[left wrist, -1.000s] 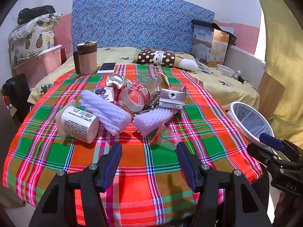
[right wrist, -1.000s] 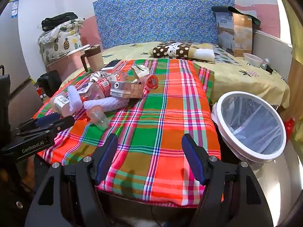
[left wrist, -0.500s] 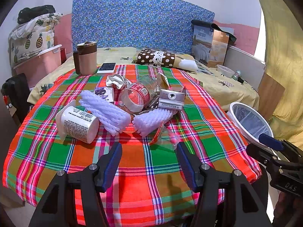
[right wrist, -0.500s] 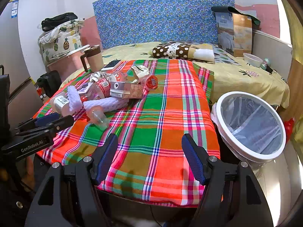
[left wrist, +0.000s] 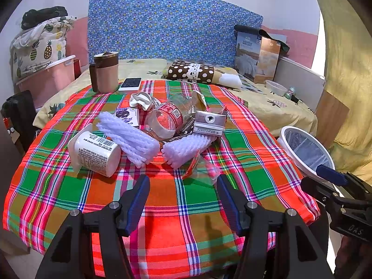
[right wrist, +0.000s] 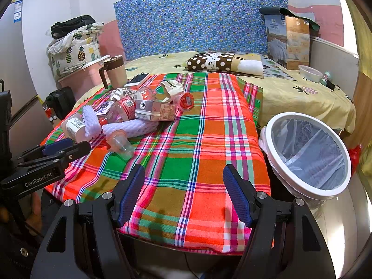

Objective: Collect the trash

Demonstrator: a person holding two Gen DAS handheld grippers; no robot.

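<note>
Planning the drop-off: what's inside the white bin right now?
The white bin shows only a translucent liner bag; no trash visible inside. Its bottom is out of view past the near rim, so the lowest part cannot be checked.

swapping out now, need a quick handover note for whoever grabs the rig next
Left gripper: open, empty, over the near part of the plaid tablecloth, facing the trash pile.
Right gripper: open, empty, near the table's front edge, with the bin to its right.
Trash is all in one cluster mid-table: white tub on its side, two foam nets, crushed bottle, small carton, clear plastic cup, red-lidded cup.
Bin is lined, beside the table; nothing visible in it.
Done: nothing collected yet.
Left: pick every piece and drop it in the bin. The mug and phone at the far edge don't look like trash.
</note>
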